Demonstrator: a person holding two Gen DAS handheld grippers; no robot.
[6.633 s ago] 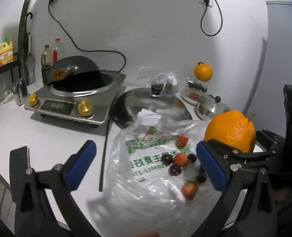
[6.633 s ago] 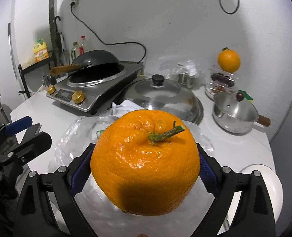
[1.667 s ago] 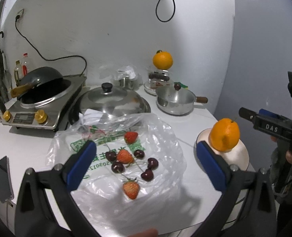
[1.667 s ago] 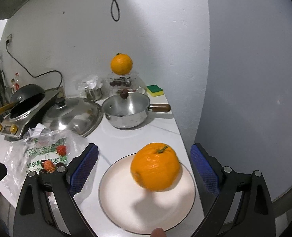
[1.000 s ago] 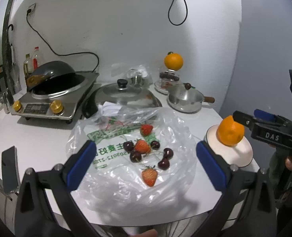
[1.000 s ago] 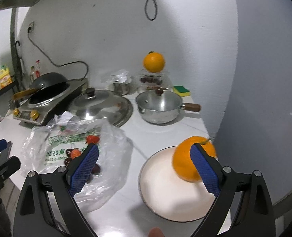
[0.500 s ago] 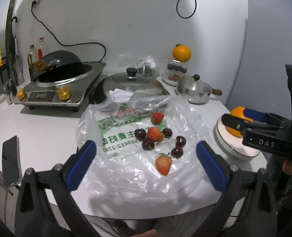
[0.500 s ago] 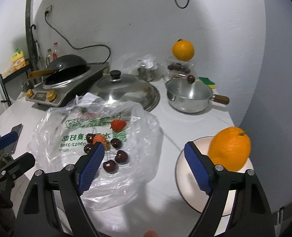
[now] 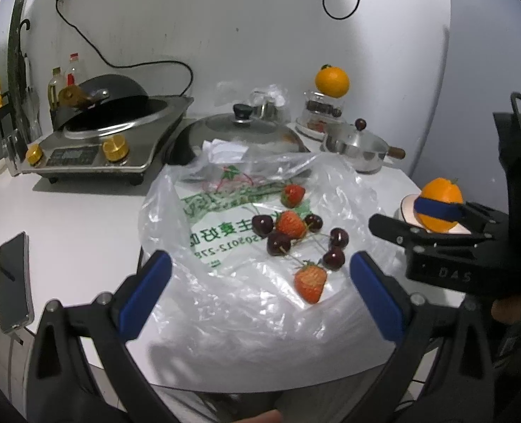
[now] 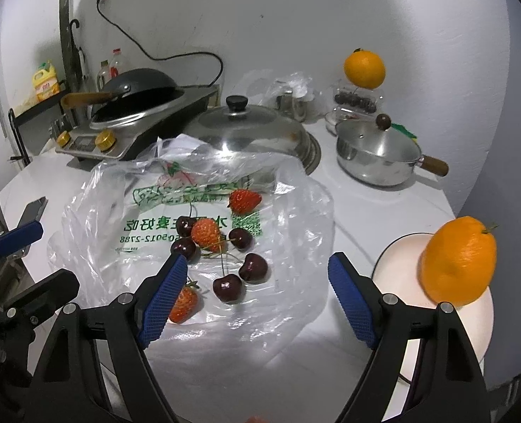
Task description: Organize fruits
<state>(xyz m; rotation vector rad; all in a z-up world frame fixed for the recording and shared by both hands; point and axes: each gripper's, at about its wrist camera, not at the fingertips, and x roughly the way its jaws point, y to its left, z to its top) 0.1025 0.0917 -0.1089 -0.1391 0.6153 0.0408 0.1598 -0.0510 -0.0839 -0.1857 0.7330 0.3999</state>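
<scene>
- I hold the right hand-held gripper (image 10: 253, 294) released, jaws just narrowed, empty, above the plastic bag (image 10: 295, 218).
- Left hand-held gripper (image 9: 260, 292) released.
- 3 strawberries (image 10: 205, 231), cherries (image 10: 228, 288) on bag.
- Orange (image 10: 458, 261) sits on plate (image 10: 398, 268), bench (image 10: 383, 197) right.

Both tools are matte black plastic. The left gripper (image 9: 258, 294) has two angular arms, each tipped with a blue pad, and silver screw heads sit at the joints. The right gripper (image 10: 256, 294) is built the same; its blue pads (image 10: 352, 305) carry a fine cross-hatched grip, with round silver screws just behind them. Seen from the left camera, the right tool's body bears pale letters reading DAS, a row of small screws, and a black cable looping off the top of its upright housing.
</scene>
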